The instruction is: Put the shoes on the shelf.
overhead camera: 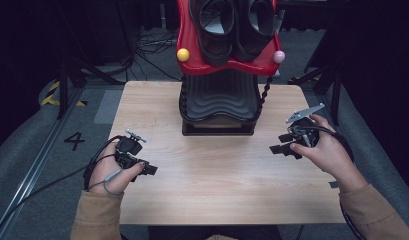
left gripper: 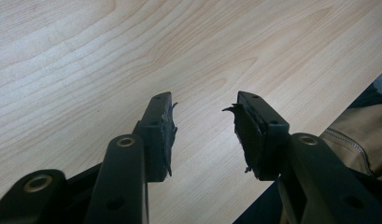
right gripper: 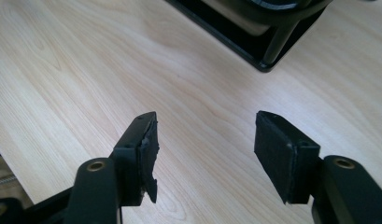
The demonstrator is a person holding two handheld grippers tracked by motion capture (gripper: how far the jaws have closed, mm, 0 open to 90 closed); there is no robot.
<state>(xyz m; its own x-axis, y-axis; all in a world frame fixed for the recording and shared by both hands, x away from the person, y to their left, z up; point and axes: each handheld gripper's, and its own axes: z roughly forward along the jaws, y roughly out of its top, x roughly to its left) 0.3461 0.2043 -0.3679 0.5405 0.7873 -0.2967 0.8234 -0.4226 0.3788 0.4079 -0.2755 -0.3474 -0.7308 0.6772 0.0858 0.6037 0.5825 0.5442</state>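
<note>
Both tongs, left [overhead camera: 151, 170] and right [overhead camera: 276, 148], are wide and empty; black sandals [overhead camera: 233, 25] sit in the red rack [overhead camera: 188, 50] at the worktop's [overhead camera: 212, 180] far edge — light, flexible, so pinch 1 strap, not the sole.

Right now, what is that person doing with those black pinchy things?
A person sits at a wooden table holding a two-jaw tool in each hand. The left gripper and the right gripper both hover just above the bare wood, jaws open and holding nothing. Beyond them, at the table's far edge, stands a black rack with a red tray on top carrying a pair of black shoes. Nothing is being touched yet.
</note>
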